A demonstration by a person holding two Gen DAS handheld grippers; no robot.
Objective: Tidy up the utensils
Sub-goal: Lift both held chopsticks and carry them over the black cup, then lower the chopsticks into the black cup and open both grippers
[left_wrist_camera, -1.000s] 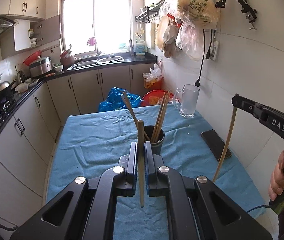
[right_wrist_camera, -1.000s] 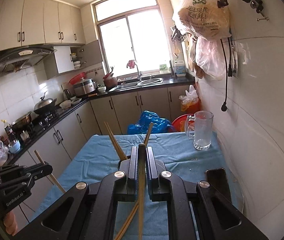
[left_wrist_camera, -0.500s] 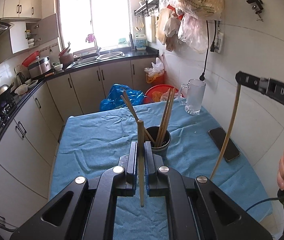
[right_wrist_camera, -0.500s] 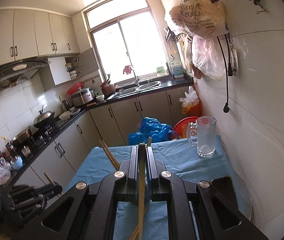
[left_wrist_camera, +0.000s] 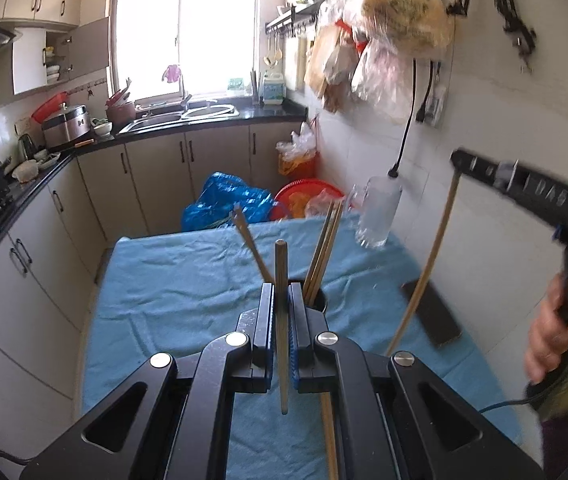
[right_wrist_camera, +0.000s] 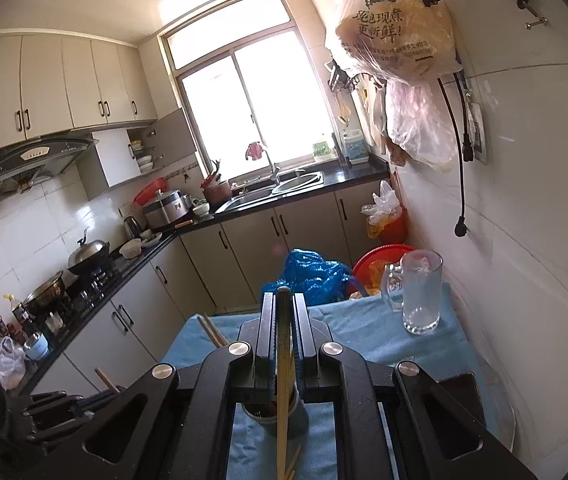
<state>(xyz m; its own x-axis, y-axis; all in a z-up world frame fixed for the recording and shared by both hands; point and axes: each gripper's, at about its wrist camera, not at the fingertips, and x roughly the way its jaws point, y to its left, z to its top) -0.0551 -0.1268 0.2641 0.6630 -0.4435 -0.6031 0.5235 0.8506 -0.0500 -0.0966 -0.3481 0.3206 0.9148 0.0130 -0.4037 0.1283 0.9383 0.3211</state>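
We are carrying chopsticks to the dark cup (left_wrist_camera: 321,300) on the blue cloth (left_wrist_camera: 187,280). Our left gripper (left_wrist_camera: 281,300) is clamped on a wooden chopstick (left_wrist_camera: 280,272) just in front of the cup; our right gripper (right_wrist_camera: 284,320) is pinching a pale chopstick (right_wrist_camera: 283,420) directly above it. Next, we judge, each tip needs lowering into the cup's mouth among the chopsticks already standing there, then a release.

Both wrist views face the window, sharing blue-clothed table (left_wrist_camera: 171,280), glass mug (right_wrist_camera: 422,298)
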